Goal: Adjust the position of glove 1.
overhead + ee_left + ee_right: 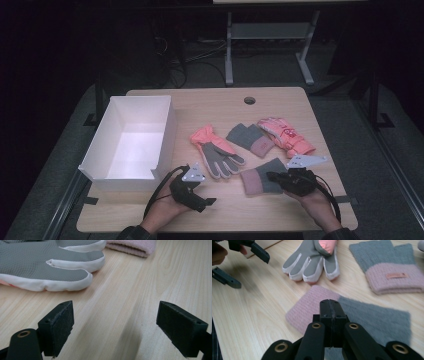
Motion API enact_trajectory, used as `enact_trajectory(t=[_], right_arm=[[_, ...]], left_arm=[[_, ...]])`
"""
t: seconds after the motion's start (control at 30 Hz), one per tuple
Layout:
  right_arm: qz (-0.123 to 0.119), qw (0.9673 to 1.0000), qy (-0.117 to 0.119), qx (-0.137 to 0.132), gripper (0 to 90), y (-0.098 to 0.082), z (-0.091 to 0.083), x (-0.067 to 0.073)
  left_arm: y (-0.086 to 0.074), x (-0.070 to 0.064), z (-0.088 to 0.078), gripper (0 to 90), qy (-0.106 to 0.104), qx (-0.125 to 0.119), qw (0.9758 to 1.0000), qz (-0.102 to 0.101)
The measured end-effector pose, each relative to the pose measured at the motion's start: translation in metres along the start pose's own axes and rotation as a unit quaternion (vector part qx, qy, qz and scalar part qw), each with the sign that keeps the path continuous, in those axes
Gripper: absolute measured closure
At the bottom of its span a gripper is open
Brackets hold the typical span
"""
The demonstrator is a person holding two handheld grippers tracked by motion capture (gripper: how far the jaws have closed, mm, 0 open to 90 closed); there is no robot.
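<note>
Several gloves lie on the wooden table (280, 210). A coral glove with a grey palm (215, 152) (50, 267) (309, 262) sits mid-table. A grey knitted mitten with a pink cuff (257, 181) (372, 315) lies flat under my right gripper (272, 176) (329, 305). That gripper's jaws are shut pad to pad over the mitten, and no fabric shows between them. Its twin mitten (250, 139) (387, 265) and a pink padded glove (285, 135) lie farther back. My left gripper (206, 204) (115, 325) (243, 266) is open over bare wood, just short of the coral glove's fingertips.
An open white box (167, 132) stands at the table's left side, close to my left hand. A round cable hole (249, 100) is near the far edge. Beyond the table are dark floor, cables and a metal desk frame (229, 50).
</note>
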State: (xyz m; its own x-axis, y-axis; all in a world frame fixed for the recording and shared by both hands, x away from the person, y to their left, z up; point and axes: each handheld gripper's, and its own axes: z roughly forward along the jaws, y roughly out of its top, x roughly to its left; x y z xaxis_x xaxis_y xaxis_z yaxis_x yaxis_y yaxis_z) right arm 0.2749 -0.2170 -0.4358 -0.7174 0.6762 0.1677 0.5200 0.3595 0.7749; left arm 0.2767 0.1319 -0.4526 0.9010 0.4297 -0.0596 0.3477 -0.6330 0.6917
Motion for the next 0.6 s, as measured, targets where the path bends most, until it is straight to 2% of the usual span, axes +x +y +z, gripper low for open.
enact_trajectory(t=[0.23, 0.3, 0.47, 0.5, 0.6], right_arm=[[-0.011, 0.9999, 0.001, 0.005, 90.0, 0.013, 0.016, 0.006], [-0.015, 0.9998, 0.004, 0.008, 90.0, 0.018, 0.024, 0.005], [-0.017, 0.9997, 0.003, 0.019, 90.0, 0.031, 0.049, 0.004], [-0.018, 0.9995, 0.000, 0.027, 90.0, 0.034, 0.060, 0.005], [-0.020, 0.9991, -0.004, 0.038, 90.0, 0.036, 0.068, 0.005]], left_arm=[[0.003, -0.001, 0.003, 14.1, -0.002, -0.002, 1.0000, 0.004], [0.004, -0.001, 0.002, 14.1, -0.001, -0.002, 1.0000, 0.009], [0.004, -0.003, 0.004, 14.1, -0.004, -0.009, 0.9999, 0.001], [0.005, -0.003, 0.003, 14.1, -0.004, -0.008, 1.0000, 0.004], [0.005, -0.004, 0.003, 14.1, -0.001, -0.005, 1.0000, 0.004]])
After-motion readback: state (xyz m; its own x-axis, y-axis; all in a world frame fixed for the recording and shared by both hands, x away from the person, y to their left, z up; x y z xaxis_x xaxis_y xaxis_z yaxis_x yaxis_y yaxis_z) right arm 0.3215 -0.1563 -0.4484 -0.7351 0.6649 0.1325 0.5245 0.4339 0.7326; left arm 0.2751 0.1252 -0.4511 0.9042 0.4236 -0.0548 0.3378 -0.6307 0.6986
